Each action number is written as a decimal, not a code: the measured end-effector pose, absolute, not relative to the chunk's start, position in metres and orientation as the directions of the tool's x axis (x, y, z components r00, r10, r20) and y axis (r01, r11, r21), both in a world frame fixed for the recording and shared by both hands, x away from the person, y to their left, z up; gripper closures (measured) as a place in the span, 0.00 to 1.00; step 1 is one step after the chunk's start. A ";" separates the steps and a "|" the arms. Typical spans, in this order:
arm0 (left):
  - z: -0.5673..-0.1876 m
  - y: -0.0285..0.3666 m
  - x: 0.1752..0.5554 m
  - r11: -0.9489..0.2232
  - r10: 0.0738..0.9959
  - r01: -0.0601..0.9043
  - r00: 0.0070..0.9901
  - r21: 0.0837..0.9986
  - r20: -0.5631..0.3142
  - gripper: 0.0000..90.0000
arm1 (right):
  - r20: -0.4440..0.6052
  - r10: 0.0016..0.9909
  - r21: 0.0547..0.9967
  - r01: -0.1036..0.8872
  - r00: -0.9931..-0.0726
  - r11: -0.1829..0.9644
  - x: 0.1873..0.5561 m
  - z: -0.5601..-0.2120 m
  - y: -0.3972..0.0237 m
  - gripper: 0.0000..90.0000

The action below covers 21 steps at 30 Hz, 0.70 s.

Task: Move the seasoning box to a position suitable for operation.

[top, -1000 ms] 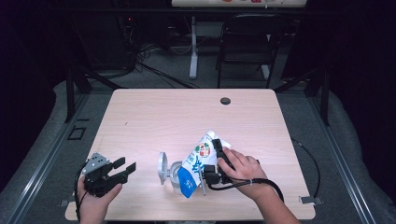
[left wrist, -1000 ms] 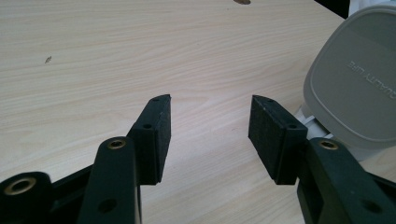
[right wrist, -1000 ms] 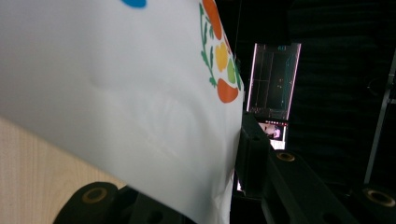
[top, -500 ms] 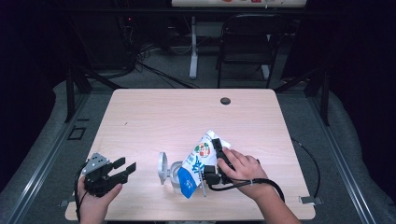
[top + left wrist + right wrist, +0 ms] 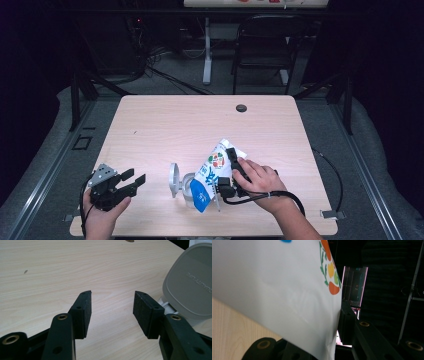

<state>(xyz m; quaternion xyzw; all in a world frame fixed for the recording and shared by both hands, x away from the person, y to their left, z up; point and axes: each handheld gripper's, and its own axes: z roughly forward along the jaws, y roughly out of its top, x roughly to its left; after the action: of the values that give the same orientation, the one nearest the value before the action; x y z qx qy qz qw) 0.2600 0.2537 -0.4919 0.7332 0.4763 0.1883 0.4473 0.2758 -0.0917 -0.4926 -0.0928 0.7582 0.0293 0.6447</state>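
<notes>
Pouch: glossy white-and-blue bag, tilted over the clear container, near desk front edge.
Right tool: clamped on pouch.
Left tool: jaws apart, empty.
Lid: grey, rounded.

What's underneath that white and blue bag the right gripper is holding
Under the tilted bag, held by the right gripper, sits a clear container with its grey lid flipped open. The bag covers the container's inside.

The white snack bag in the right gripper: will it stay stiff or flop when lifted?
The bag looks like thin glossy film, so it probably flops and slips. The right gripper tilts it over the clear container; it seems light.
</notes>
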 end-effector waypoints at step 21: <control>-0.492 0.254 0.260 -0.141 0.868 0.531 0.473 0.836 -0.153 0.55 | -0.984 -0.105 -0.077 -0.193 -0.142 0.978 0.275 -0.492 -0.091 0.84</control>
<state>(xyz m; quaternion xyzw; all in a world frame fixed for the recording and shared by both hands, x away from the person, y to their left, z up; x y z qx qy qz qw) 0.2599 0.2537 -0.4917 0.7317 0.4778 0.1881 0.4483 0.2753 -0.0907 -0.4920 -0.0989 0.7547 0.0341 0.6477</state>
